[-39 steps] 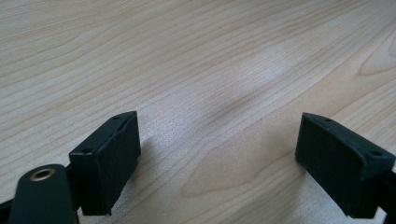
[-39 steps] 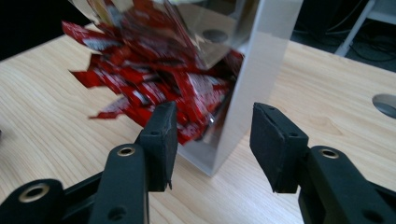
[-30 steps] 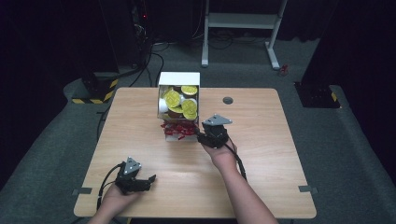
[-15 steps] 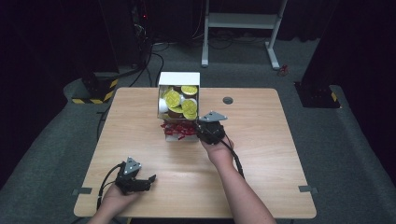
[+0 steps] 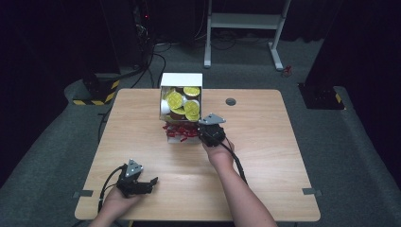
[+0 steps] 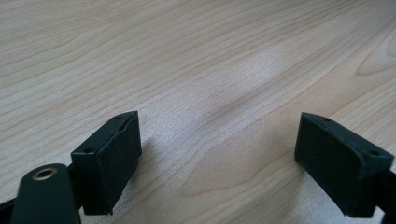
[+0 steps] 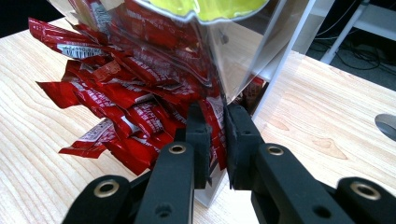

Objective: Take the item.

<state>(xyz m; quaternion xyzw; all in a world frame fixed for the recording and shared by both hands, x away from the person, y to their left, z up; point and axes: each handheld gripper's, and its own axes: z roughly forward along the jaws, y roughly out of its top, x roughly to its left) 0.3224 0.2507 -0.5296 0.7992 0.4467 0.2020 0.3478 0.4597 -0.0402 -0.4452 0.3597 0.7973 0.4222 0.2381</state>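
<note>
Pale wood surface (image 5: 265, 142), high view: box (image 5: 182, 101) at far middle, red sachets (image 5: 179, 132) spilling from its front; right gripper (image 5: 208, 133) there. Left gripper view: fingers (image 6: 109, 158) wide, empty. Right gripper view: just closed, pinching one sachet (image 7: 215, 128) beside box wall. Light, slippery, crinkly; best held mid-body.

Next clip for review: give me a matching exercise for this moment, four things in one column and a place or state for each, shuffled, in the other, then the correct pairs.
Things:
1. left gripper
2. right gripper
3. yellow-lidded cups
4. red sachets

Places or states:
A. stacked in the upper part of the white box
B. spilling from the bottom of the clear-fronted dispenser onto the table
C. jaws wide apart over bare wood, near the table's front edge
D. jaws have just been closing, now pinched on one sachet

Pairs: 1-C, 2-D, 3-A, 4-B
</note>
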